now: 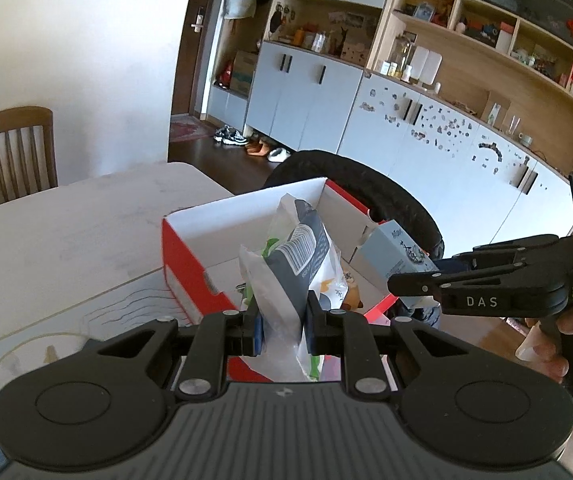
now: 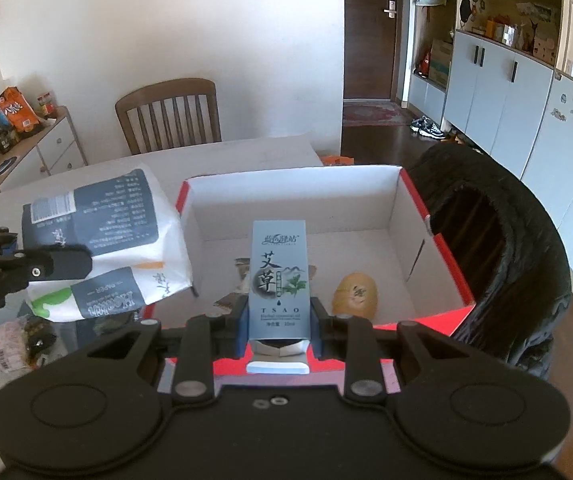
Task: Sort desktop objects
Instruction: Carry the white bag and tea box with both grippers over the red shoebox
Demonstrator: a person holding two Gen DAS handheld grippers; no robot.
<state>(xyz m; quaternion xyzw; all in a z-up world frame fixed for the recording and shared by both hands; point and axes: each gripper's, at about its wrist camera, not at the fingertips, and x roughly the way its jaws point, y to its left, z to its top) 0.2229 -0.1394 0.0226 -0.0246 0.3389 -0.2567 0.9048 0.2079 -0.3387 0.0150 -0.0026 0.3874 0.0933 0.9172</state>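
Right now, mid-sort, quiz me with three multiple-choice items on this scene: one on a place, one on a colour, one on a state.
1. Where does the kiwi lie?
A. on the chair
B. inside the red box
C. on the shelf

2. What colour is the inside of the box?
A. white
B. black
C. green

3. What does the right gripper hold?
A. nothing
B. a cup
C. the blue essential oil carton

Answers: 1 B, it rests on the box floor; 2 A, the inner walls show white; 3 C, the fingers pinch the carton's sides.
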